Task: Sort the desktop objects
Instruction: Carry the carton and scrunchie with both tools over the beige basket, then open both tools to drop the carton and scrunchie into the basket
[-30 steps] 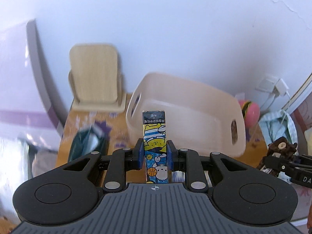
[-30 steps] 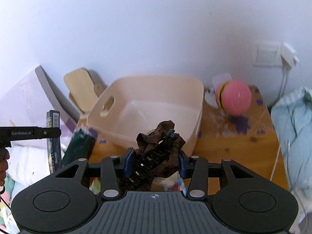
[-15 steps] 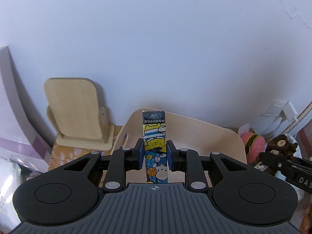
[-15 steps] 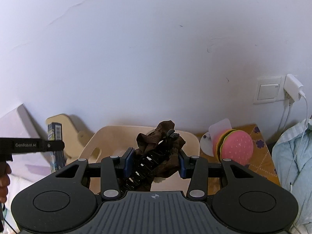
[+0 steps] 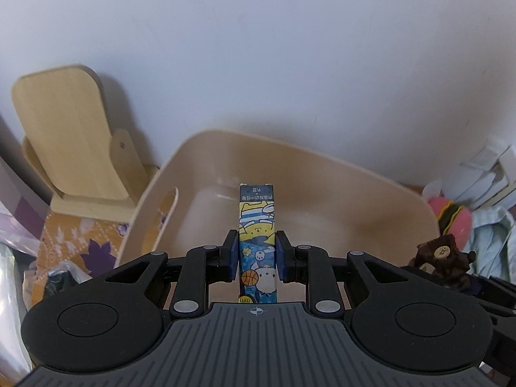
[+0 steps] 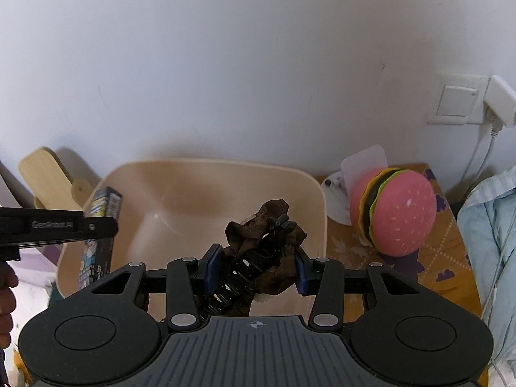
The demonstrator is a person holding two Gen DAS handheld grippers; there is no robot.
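the tall blue cartoon-printed carton (image 5: 257,242) sits clamped upright in my left jaws (image 5: 257,253), now over the beige plastic bin (image 5: 322,167) at the worktop's back edge. my right jaws (image 6: 257,269) pinch the brown fabric hair clip (image 6: 258,251). both have swung above the bin within the last second, so i judge release comes next.

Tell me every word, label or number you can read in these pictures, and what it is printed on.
"GenRobot.AI": on the black arm of the left tool, seen from the right wrist, a little blurred.
Chinese characters, upside down: top of the cartoon box held in the left tool; too small to read.
Lettering on the box's side: too blurred.
Hair clip in the right tool, basket, burger toy: no text.
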